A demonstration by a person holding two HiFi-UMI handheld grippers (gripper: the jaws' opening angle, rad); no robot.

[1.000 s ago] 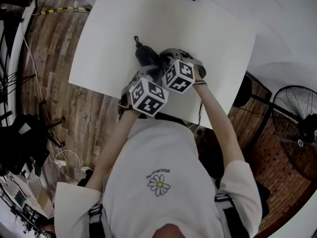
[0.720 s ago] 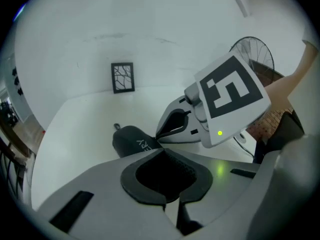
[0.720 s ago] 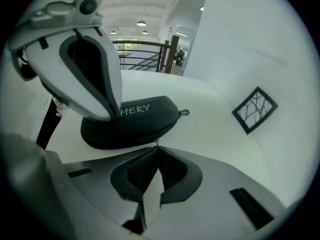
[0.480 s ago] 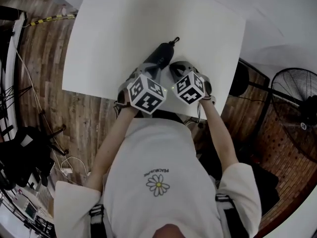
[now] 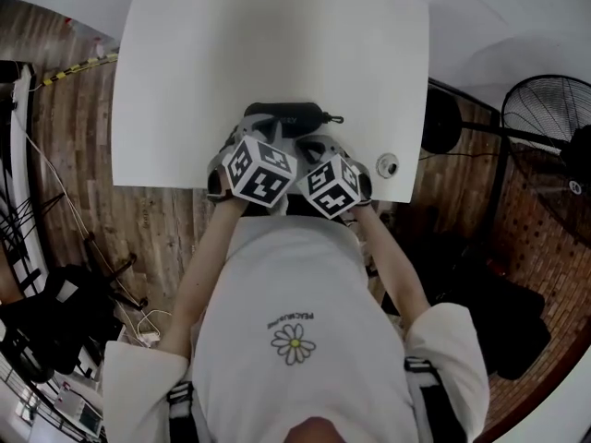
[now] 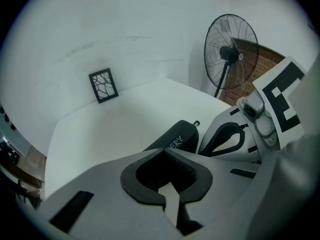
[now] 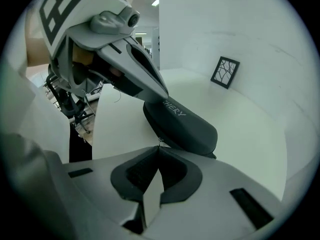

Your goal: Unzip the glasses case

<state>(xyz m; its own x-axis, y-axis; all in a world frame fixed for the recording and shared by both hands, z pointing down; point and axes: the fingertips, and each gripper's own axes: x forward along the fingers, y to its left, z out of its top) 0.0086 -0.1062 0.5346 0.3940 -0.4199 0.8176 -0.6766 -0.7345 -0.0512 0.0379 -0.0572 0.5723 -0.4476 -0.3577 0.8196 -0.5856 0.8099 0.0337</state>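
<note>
In the right gripper view, white letters reading "HERY" run along the top of the dark glasses case (image 7: 185,126), and anything before them is covered. The case lies on the white table (image 7: 250,134) just past the right gripper (image 7: 159,149). That gripper's jaws are clenched on the small metal zipper tab (image 7: 159,142) at the case's seam. The left gripper (image 7: 159,94) reaches in from the upper left, its tip down on the case's near end and covering part of it. A black framed picture (image 7: 225,72) leans against the white wall.

In the left gripper view we read only "ERY" on the case, which lies just beyond this gripper's jaws. They are pressed together with nothing between them. The right gripper fills the right side and blocks that end of the case. A standing fan (image 6: 231,49) rises behind it.

In the head view the case lies crosswise near the table's near edge. Both grippers sit side by side over it, and their marker cubes (image 5: 259,169) hide the jaws. A small round object (image 5: 387,164) sits near the table's corner. The person's white shirt shows a daisy (image 5: 295,342) with print too small for us to read.
</note>
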